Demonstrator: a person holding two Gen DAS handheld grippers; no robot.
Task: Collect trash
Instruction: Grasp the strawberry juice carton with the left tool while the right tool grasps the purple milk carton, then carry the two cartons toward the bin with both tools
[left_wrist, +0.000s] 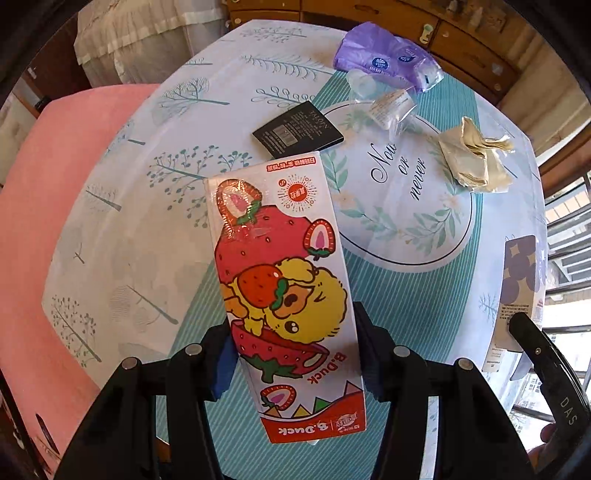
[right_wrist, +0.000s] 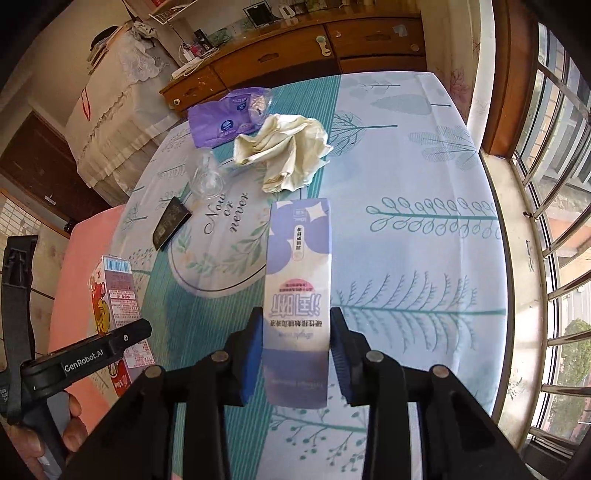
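We hold a box in each claw above the table (left_wrist: 147, 229), whose cloth is printed with trees. Our left gripper (left_wrist: 295, 350) is partly closed, its jaws clamped on the two long sides of the strawberry duck carton (left_wrist: 280, 280), which sticks out forward along the fingers over the cloth. Our right gripper (right_wrist: 295, 354) is closed narrower, its blue pads pressing both sides of the pale purple box (right_wrist: 297, 273), held the same way with its printed face up. In the left view the purple box and the tip of the right gripper show at the right edge; in the right view the duck carton and the left gripper show at the lower left, with fingers of a hand (right_wrist: 70, 424) beneath. Still on the table beyond both boxes lie a black card packet (left_wrist: 297, 127), a clear plastic wrapper (left_wrist: 391, 107) that may include a small cup, though the view is too glary to be sure, a crumpled cream cloth (left_wrist: 476, 155), and a purple tissue pack (left_wrist: 384, 55) at the far edge. A pink seat (left_wrist: 44, 206) stands beside the table on the left, and a wooden cabinet (right_wrist: 332, 44) behind it.
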